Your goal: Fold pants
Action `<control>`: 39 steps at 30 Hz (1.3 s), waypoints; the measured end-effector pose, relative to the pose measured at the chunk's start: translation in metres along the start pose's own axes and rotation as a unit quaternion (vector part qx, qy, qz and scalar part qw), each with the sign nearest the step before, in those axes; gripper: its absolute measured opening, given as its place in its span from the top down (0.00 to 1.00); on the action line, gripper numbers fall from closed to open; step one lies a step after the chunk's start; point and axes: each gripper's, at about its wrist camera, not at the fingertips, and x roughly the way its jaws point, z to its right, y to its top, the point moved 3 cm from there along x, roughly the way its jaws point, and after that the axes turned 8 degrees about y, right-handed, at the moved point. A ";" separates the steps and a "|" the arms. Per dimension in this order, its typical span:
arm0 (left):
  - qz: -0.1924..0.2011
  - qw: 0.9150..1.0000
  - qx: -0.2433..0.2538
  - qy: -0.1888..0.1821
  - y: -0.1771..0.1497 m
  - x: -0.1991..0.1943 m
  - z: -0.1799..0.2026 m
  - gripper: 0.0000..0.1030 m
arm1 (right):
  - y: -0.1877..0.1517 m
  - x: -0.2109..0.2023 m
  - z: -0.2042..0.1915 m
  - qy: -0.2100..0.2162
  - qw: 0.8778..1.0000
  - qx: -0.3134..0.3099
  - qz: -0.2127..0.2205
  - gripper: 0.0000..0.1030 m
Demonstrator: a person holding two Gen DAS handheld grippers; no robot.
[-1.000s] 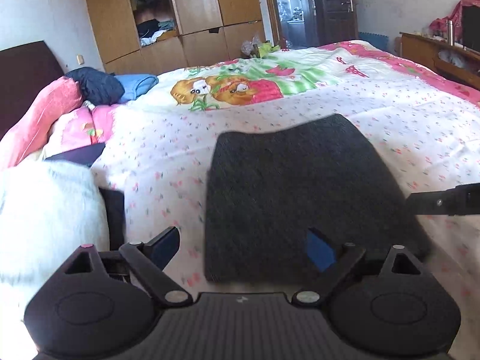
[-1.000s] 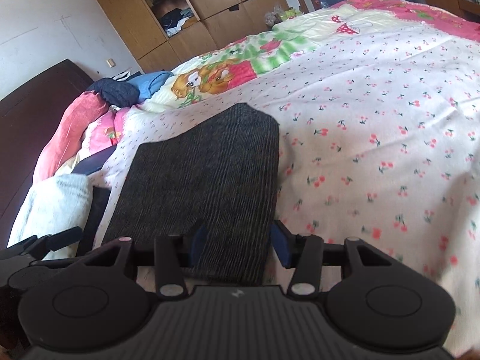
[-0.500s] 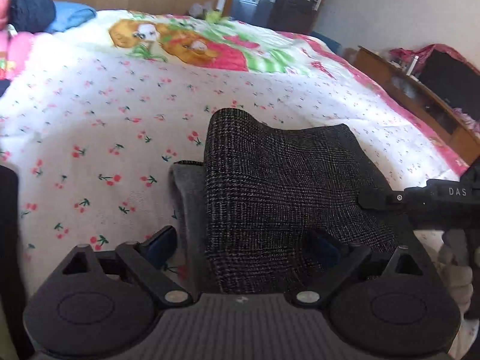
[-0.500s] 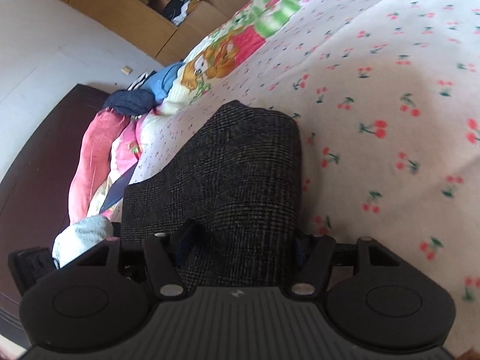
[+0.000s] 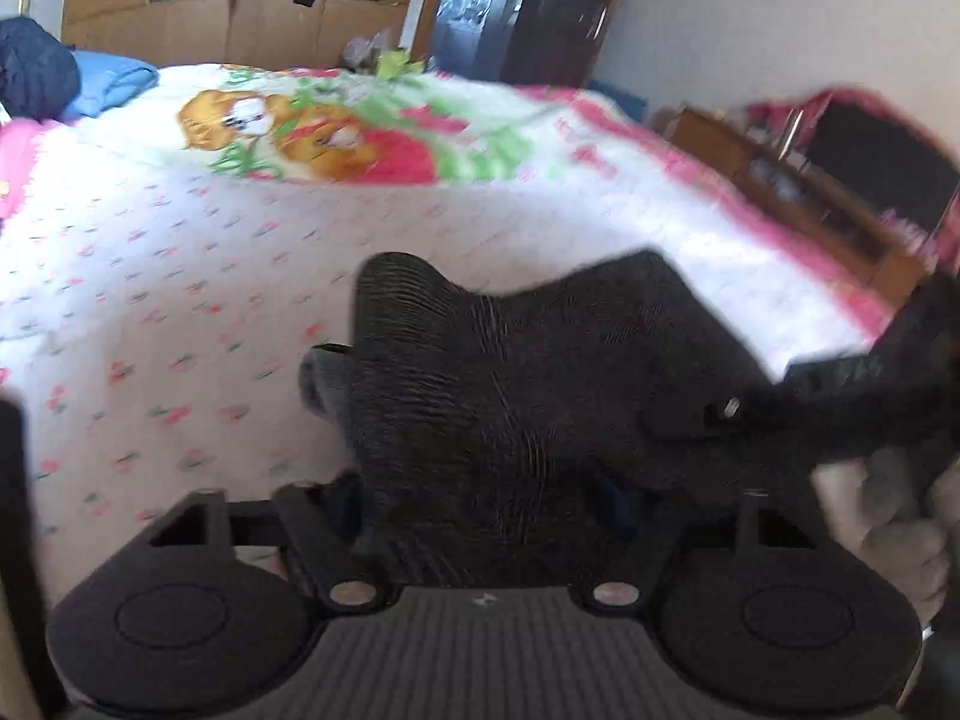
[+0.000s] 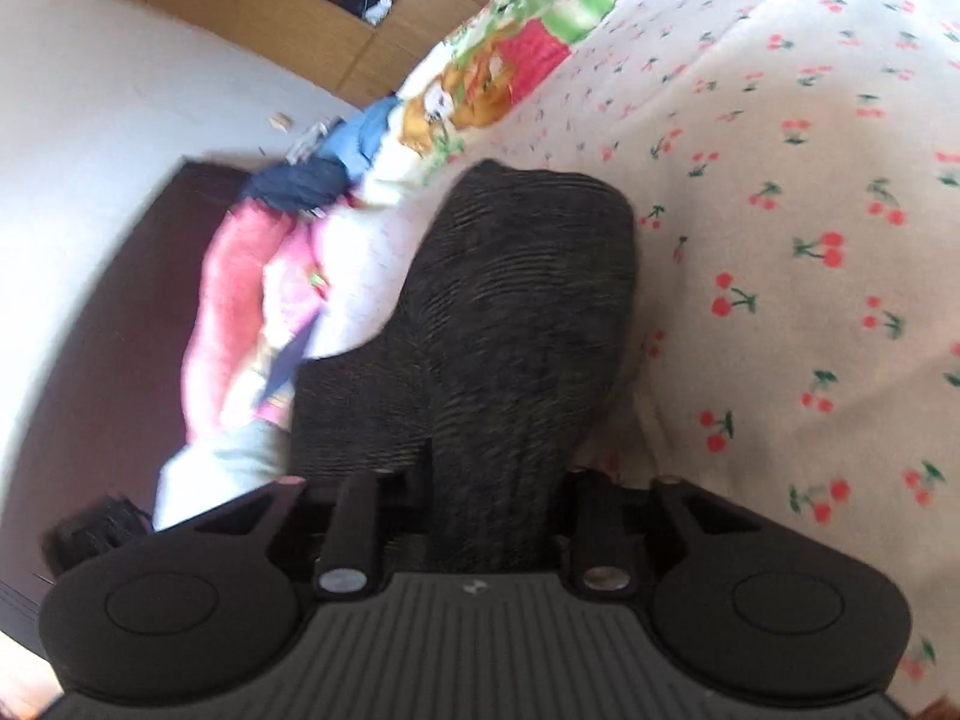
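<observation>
The dark grey folded pants (image 5: 540, 372) lie on the cherry-print bed sheet (image 5: 180, 312), and their near end is humped up. In the left wrist view my left gripper (image 5: 480, 495) has its jaws closing, and the bunched cloth fills the gap, touching both fingers. The right gripper's body (image 5: 840, 402) reaches in from the right onto the same end, held by a gloved hand (image 5: 888, 516). In the right wrist view the right gripper (image 6: 495, 486) is also closing, its jaws narrow and pinching a thick fold of the pants (image 6: 510, 312).
Pink bedding (image 6: 240, 276), a navy bundle (image 5: 30, 72) and a dark headboard (image 6: 120, 312) sit at the bed's head. A wooden wardrobe (image 5: 240, 6) stands beyond the bed and a low wooden cabinet (image 5: 810, 192) along its right side. Bare sheet (image 6: 810, 240) spreads right of the pants.
Both grippers' jaws have narrowed onto the near end of the pants. The cloth, flat before, now bunches up in a hump. Both views have swung and rolled.
</observation>
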 end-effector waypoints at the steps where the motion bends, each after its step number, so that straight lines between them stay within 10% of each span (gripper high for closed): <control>1: 0.000 1.000 -0.003 -0.013 0.007 0.000 0.008 0.36 | 0.004 -0.013 -0.003 -0.006 1.000 -0.009 0.012 0.76; 8: 0.021 0.993 0.055 -0.102 0.053 0.039 0.120 0.37 | 0.079 -0.128 0.007 -0.048 0.995 -0.056 0.066 0.77; 15: -0.007 0.982 0.062 -0.177 0.081 0.150 0.254 0.40 | 0.206 -0.207 0.075 -0.193 0.978 -0.074 0.019 0.72; 19: -0.019 0.984 0.126 -0.122 0.058 0.187 0.301 0.40 | 0.217 -0.199 0.129 -0.330 0.937 -0.115 0.016 0.46; 24: -0.016 0.984 0.150 -0.090 0.051 0.162 0.287 0.39 | 0.209 -0.223 0.148 -0.293 0.948 -0.102 0.069 0.39; 28: 0.036 0.983 0.172 -0.047 0.059 0.125 0.279 0.39 | 0.206 -0.261 0.115 -0.335 0.919 -0.151 0.142 0.38; 33: 0.127 0.976 0.171 -0.038 0.089 0.125 0.309 0.38 | 0.180 -0.249 0.089 -0.256 0.937 -0.191 0.137 0.39; 39: 0.091 0.976 0.194 0.031 0.103 0.212 0.334 0.36 | 0.188 -0.215 0.148 -0.298 0.936 -0.129 0.132 0.53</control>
